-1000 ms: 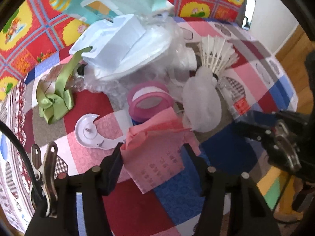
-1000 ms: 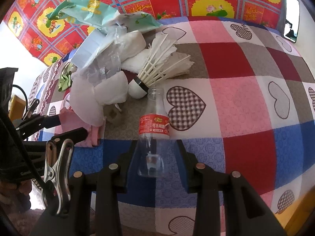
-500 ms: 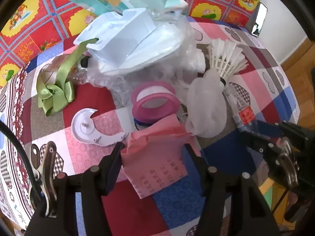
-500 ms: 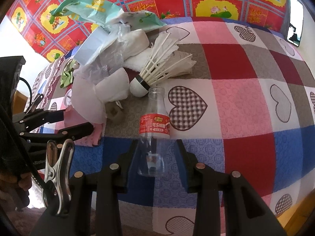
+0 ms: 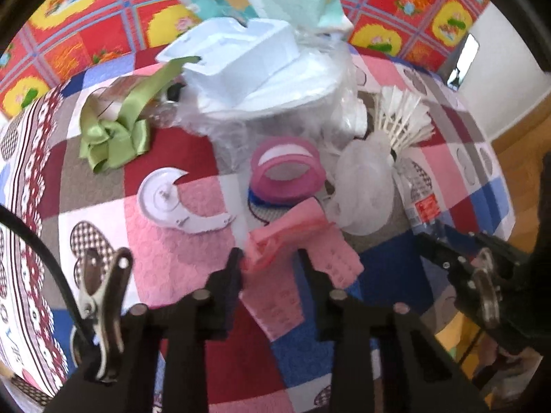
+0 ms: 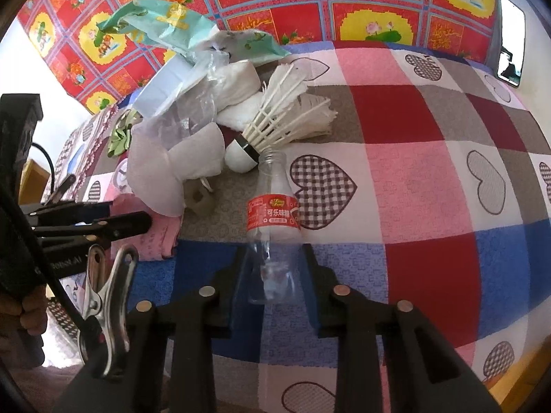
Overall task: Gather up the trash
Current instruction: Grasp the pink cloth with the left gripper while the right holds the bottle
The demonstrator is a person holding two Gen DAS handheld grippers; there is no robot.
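Beside heaped litter, left fingers [image 5: 268, 258] pinch pink paper [image 5: 296, 261]; right fingers [image 6: 273, 268] clamp bottle [image 6: 273, 227]

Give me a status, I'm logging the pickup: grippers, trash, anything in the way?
Left gripper pinching pink paper. Right gripper clamped on clear bottle. Shuttlecock touching bottle's mouth.

A home bedroom is suggested. A bed is covered by a patchwork quilt [image 6: 396, 158] with heart motifs, backed by a floral cloth [image 6: 310, 0]; wooden flooring [image 5: 516, 172] is seen beside it.
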